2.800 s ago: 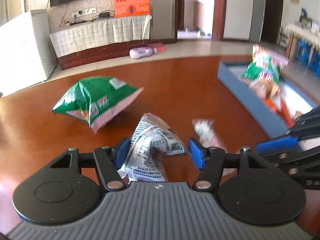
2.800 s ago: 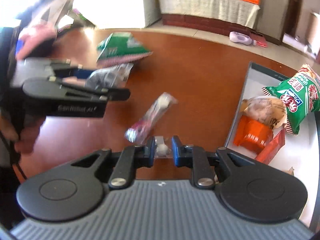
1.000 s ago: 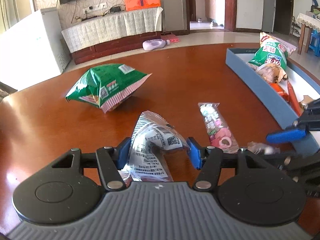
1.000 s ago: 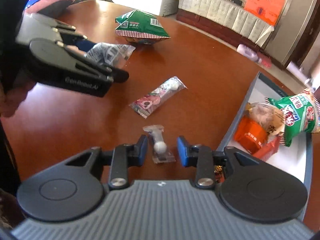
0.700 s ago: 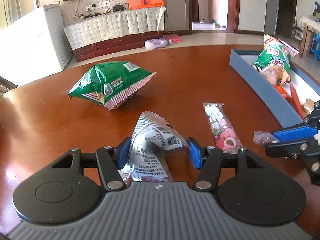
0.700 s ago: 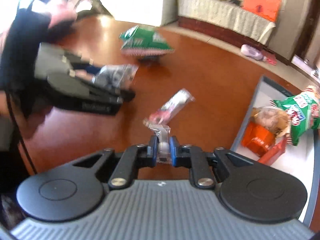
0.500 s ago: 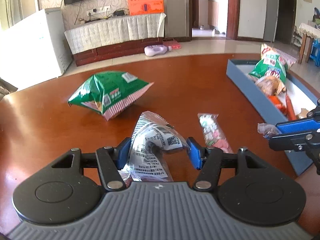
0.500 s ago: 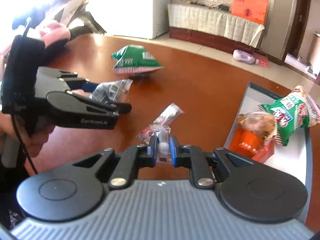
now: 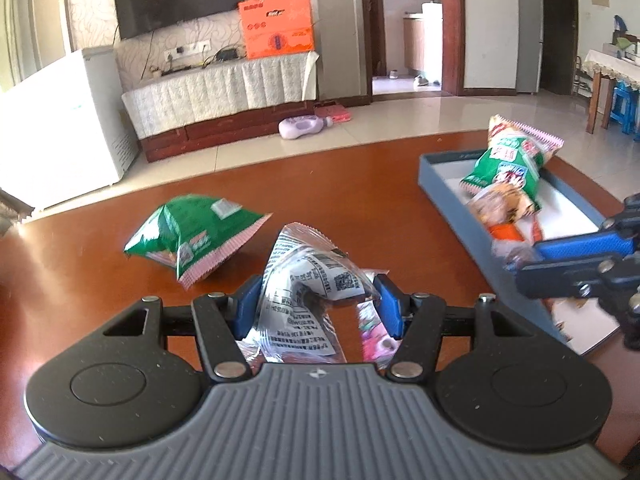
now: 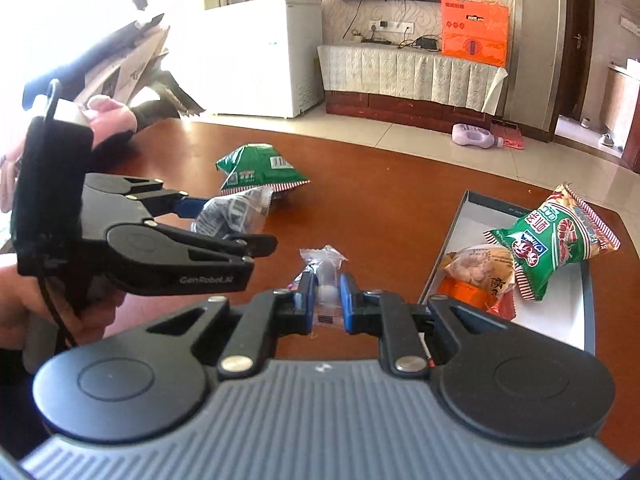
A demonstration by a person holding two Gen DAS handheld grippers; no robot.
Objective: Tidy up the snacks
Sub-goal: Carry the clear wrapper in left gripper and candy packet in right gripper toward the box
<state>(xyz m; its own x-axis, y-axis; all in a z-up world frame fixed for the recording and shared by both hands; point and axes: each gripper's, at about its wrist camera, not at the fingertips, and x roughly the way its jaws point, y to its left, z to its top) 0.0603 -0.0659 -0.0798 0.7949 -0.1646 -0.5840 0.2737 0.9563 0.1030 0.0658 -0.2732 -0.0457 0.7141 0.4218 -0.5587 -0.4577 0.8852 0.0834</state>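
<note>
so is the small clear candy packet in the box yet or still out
Still out. The right gripper is shut on the clear packet, held over the table beside the box, not inside it.

"GenRobot.AI" printed on left gripper arm, barcode and QR code seen on silver packet, other print unreadable

Bright daylight; the upper left of the right view is overexposed. The counter shows glare. Fisheye bends the edges; the right tool is blurred.

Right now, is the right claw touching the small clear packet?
Touching: the right wrist view shows the right claw pinching the small clear packet.
</note>
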